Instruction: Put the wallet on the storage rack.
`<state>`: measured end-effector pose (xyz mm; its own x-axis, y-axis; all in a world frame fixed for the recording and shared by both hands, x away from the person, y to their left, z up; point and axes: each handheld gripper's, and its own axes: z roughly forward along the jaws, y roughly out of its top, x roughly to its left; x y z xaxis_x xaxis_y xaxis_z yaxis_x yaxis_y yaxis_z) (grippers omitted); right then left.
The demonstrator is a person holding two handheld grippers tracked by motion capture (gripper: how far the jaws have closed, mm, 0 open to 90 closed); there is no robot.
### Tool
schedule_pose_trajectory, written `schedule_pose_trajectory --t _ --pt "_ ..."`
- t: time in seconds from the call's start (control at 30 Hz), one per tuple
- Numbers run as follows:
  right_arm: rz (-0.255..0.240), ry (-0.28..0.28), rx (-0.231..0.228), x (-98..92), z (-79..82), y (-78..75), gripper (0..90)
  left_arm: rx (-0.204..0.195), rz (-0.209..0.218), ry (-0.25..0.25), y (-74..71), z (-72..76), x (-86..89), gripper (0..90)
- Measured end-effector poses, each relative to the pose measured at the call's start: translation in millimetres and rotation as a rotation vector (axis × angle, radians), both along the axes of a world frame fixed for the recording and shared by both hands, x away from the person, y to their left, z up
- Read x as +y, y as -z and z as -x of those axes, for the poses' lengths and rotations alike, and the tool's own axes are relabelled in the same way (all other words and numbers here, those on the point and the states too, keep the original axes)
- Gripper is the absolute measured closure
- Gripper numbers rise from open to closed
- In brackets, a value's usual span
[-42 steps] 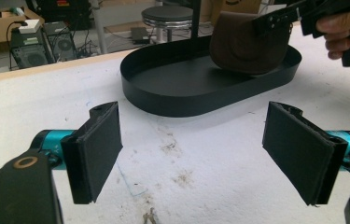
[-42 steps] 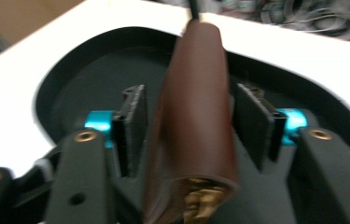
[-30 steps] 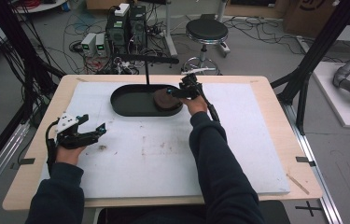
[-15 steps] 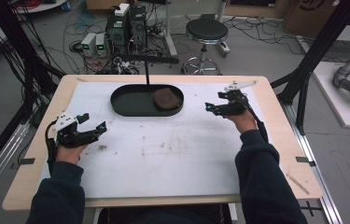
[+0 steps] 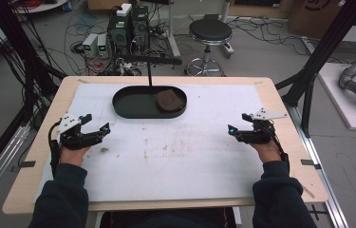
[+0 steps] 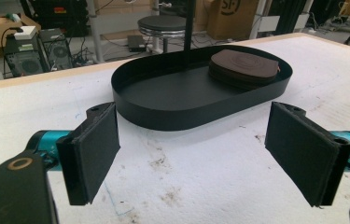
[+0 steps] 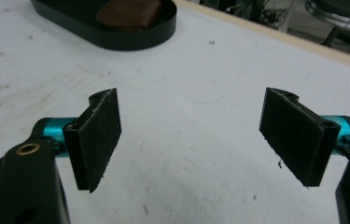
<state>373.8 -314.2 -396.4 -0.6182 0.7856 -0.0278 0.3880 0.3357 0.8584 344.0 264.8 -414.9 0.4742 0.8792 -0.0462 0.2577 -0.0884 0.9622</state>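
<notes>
A black oval tray (image 5: 133,105) lies at the back middle of the white mat, with a dark brown round pad (image 5: 168,99) in its right end. In the left gripper view the tray (image 6: 172,100) and the brown pad (image 6: 245,65) lie just ahead of the jaws. My left gripper (image 5: 97,126) rests open over the mat's left side, nothing between its pads. Over the right side my right gripper (image 5: 238,124) stands open and empty too. In the right gripper view the tray (image 7: 116,37) lies far off at the upper left, and the gripper (image 7: 196,128) faces bare mat.
The white mat (image 5: 175,152) is stained brown near its middle and covers most of the wooden table (image 5: 280,95). A thin black post (image 5: 149,71) rises behind the tray. A stool (image 5: 210,33), computers and cables stand on the floor beyond the table.
My right gripper has left the tray, where it was at the brown pad, and swung right and back toward me; it now hovers open over the mat's right side. The left gripper barely moved.
</notes>
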Motion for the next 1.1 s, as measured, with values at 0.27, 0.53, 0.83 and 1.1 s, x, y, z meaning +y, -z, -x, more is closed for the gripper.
schedule_pose_trajectory --t 0.27,0.53,0.83,1.1 --pt "-0.018 0.012 -0.018 -1.2 4.9 1.3 21.1 -0.008 -0.013 0.012 -1.5 3.1 -3.2 17.9" --pt "-0.006 0.001 -0.022 3.0 7.3 0.7 21.1 -0.009 -0.02 0.016 -1.9 3.8 -4.7 17.8" --pt "-0.004 0.013 -0.019 1.9 6.6 1.7 21.1 -0.004 -0.021 0.018 -0.7 3.4 -4.9 17.9" --pt "-0.008 0.013 -0.015 1.2 5.0 2.7 21.2 -0.004 -0.019 0.015 -0.2 2.8 -4.9 17.9"
